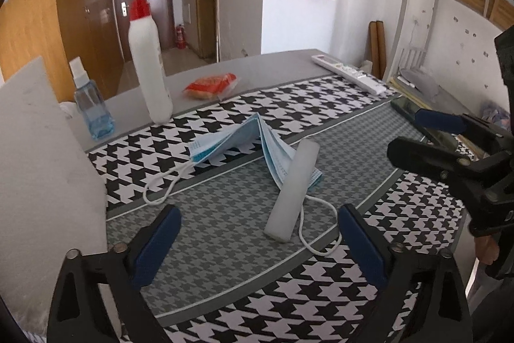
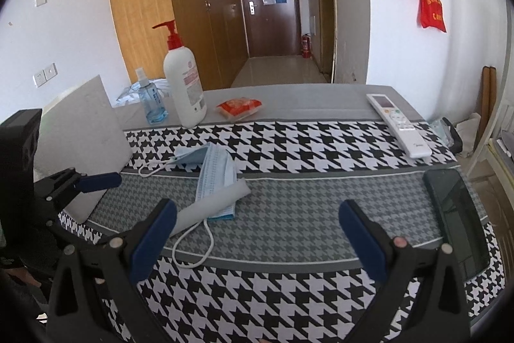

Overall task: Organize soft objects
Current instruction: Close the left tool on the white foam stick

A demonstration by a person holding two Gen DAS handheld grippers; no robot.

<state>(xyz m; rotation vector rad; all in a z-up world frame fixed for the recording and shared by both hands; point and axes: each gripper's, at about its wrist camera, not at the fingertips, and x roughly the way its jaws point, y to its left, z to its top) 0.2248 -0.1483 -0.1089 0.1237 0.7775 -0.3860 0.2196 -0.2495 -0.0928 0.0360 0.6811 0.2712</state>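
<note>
So the table is covered by a cloth [image 1: 321, 304] with a bold black-and-white houndstooth print plus a finer grey houndstooth band running across the middle, smooth and flat all over. Sitting on that grey band is a light blue face mask [image 1: 257, 143], pleated and papery looking, folded up into a little tent shape with a peak in the middle, one end reaching onto the black-and-white print. Its white elastic ear loops [image 1: 318, 230] trail out as thin cords on the cloth at either end. A white foam-looking bar [image 1: 294, 192] lies across the mask's near end, pinning it; it's a long rounded-edge slab, matte, and in the left wrist view its long axis runs from down near the camera up and to the right. The left gripper [image 1: 258, 241] has its blue-padded jaws spread wide with nothing between them, just short of the bar's near end. The right gripper [image 2: 257, 235] is also spread wide and empty, over the grey band to the right of the mask.
</note>
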